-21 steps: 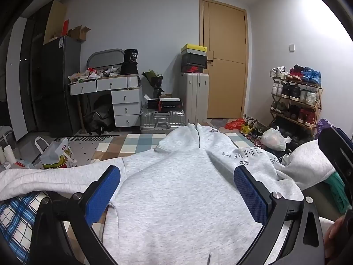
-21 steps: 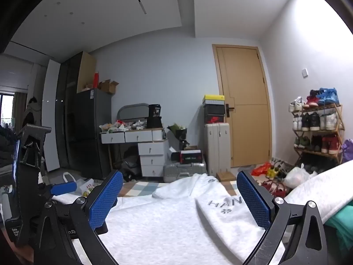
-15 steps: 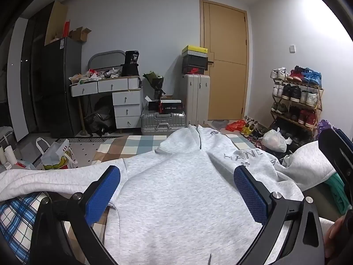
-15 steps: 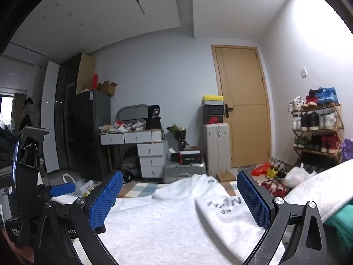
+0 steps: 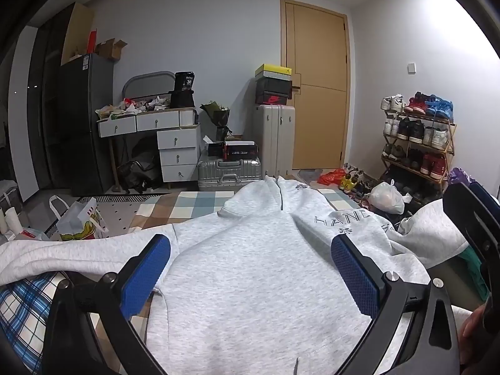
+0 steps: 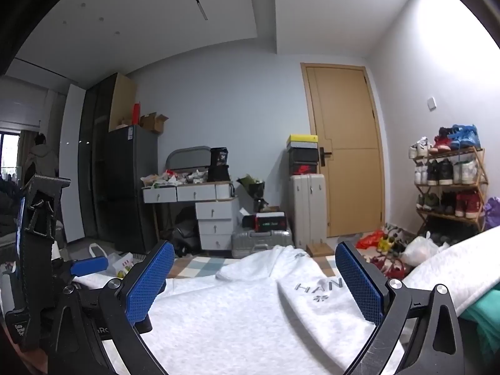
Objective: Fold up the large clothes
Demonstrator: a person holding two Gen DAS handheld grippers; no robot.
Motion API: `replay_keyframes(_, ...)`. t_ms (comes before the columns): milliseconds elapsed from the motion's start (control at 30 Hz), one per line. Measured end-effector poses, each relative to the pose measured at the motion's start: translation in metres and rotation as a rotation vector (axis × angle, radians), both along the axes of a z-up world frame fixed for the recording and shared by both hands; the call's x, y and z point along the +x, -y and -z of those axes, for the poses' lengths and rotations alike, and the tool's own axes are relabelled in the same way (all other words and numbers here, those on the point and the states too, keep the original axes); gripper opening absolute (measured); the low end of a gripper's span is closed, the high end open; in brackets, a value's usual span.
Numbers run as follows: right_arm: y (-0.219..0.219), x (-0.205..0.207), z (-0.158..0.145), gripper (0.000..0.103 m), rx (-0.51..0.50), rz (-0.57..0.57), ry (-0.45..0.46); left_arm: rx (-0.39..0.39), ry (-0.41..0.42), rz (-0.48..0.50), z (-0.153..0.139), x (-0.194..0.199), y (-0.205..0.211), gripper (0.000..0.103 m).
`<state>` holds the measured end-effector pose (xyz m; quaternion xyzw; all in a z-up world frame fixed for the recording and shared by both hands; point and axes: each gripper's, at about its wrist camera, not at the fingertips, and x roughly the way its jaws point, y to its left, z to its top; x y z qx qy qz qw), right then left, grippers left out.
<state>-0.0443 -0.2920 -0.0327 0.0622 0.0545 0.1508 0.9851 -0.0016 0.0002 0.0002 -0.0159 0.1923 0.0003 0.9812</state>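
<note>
The left tongs (image 5: 250,268) stand spread wide, pinching nothing, tipped down over the grey hoodie (image 5: 250,281). The hoodie lies flat beneath and ahead of them, its hood (image 5: 275,197) at the far end and one sleeve (image 5: 62,256) stretching past the left pad. The right tongs (image 6: 254,278) are likewise spread and empty, held level above the same hoodie, whose lettered fold (image 6: 318,290) lies just inside the right pad. The surface underneath is probably a bed.
</note>
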Motion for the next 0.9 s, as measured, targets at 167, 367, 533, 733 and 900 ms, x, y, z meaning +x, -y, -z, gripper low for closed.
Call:
replay_keyframes(167, -0.0009, 0.0003, 0.0006, 0.103, 0.002, 0.004, -0.006, -0.006, -0.008, 0.0, 0.0018, 0.0009, -0.0014, 0.101)
replay_keyframes(367, 0.0008, 0.0026, 0.002, 0.103, 0.017, 0.0, -0.026, -0.006, -0.009, -0.001, 0.002, 0.0009, -0.0018, 0.101)
replay_keyframes(533, 0.0027, 0.0026, 0.0016, 0.103, 0.018, -0.001, -0.024, -0.008, -0.012, -0.002, 0.0028, 0.0006, -0.0035, 0.101)
replay_keyframes(733, 0.0012, 0.0013, 0.0007, 0.103, 0.008, -0.002, -0.015, -0.009, -0.012, -0.007, 0.0034, 0.0001, -0.0053, 0.101)
replay_keyframes(900, -0.0013, 0.001, 0.0017, 0.103, 0.003, 0.002, -0.019, -0.01, -0.012, -0.01, 0.0035, 0.0002, -0.0072, 0.101)
